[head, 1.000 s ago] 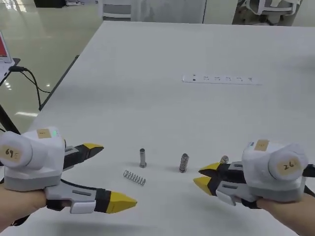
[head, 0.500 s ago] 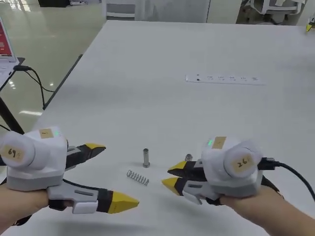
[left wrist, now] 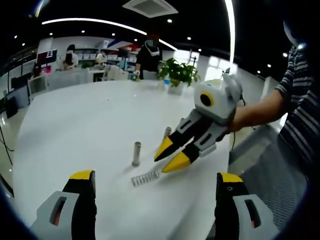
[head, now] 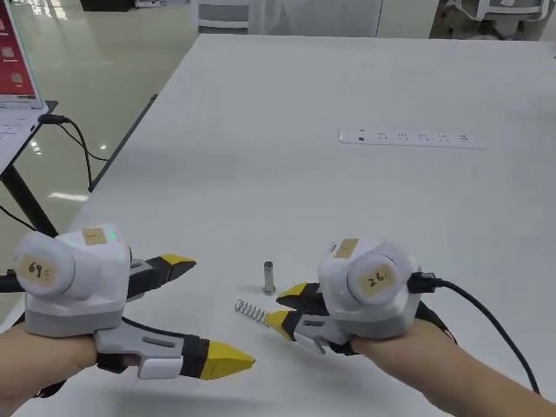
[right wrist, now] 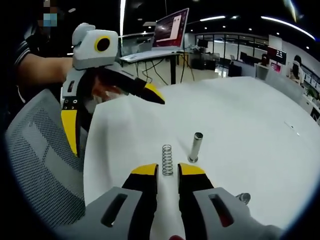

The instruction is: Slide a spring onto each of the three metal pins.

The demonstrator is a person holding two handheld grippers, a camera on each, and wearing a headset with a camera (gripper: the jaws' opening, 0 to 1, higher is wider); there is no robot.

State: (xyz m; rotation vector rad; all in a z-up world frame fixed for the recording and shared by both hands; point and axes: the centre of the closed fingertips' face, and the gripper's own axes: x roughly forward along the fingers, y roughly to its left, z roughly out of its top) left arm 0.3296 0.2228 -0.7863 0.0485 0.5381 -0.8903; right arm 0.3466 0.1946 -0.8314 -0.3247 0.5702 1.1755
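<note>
A loose spring [head: 250,310] lies flat on the white table, just left of my right gripper [head: 283,308]. In the right gripper view the spring [right wrist: 167,159] points away from my right gripper [right wrist: 168,170], and its near end sits in the narrow gap between the tips, untouched. A bare metal pin [head: 268,277] stands upright just beyond; the same pin [right wrist: 195,147] is right of the spring. My left gripper [head: 204,308] is wide open and empty at the left. From the left gripper [left wrist: 155,177], the spring [left wrist: 145,177], pin [left wrist: 136,153] and right gripper [left wrist: 170,156] lie ahead.
A white power strip [head: 413,137] lies far back on the table [head: 287,174]. A laptop [head: 13,69] and a cable [head: 78,143] are off the left edge. A second pin top [right wrist: 242,197] shows beside my right gripper. A mesh chair [right wrist: 40,165] stands near.
My right gripper has moved left across the table to the loose spring, and now hides the pins it was beside. The left gripper has stayed put and open.
</note>
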